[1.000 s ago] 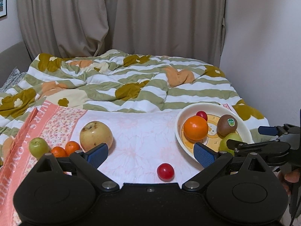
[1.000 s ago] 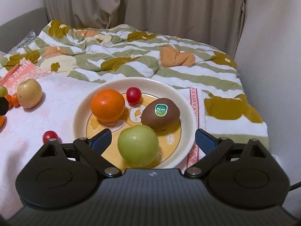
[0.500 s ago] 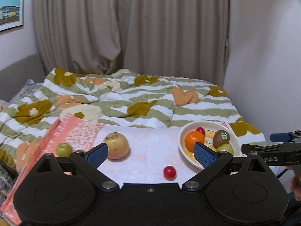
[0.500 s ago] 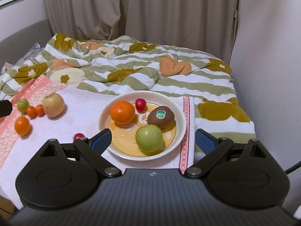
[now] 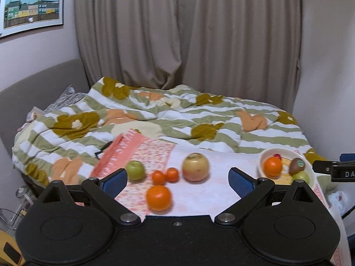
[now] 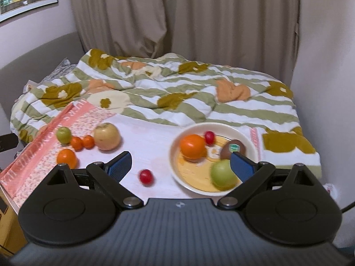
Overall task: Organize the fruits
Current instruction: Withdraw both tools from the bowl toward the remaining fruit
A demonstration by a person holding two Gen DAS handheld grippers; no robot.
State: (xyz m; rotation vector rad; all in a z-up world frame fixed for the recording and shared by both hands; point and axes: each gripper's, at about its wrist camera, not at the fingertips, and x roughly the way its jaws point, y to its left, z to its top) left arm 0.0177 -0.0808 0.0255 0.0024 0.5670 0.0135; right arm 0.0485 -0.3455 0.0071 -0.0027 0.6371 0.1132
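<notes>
Bowl [image 6: 246, 138]: right part of the pink cloth; holds four fruits: one orange [image 6: 192, 146], one red tomato [image 6: 209, 137], one kiwi [image 6: 233, 149], one green apple [image 6: 223, 174].
Loose fruits: one yellow apple [image 6: 107, 136], one small green apple [image 6: 64, 134], two small mandarins [image 6: 82, 142], one orange [image 6: 66, 158], one red tomato [image 6: 146, 176].
Surface: pink cloth [image 6: 146, 137] on a bed with striped blanket [image 6: 177, 93].
Room: curtain [image 5: 188, 33], framed picture [image 5: 32, 5].
Left claw [image 5: 178, 178]: wide, empty.
Right claw [image 6: 180, 165]: wide, empty.
Unclear: fruits blurred; the red ones are perhaps tomatoes.
</notes>
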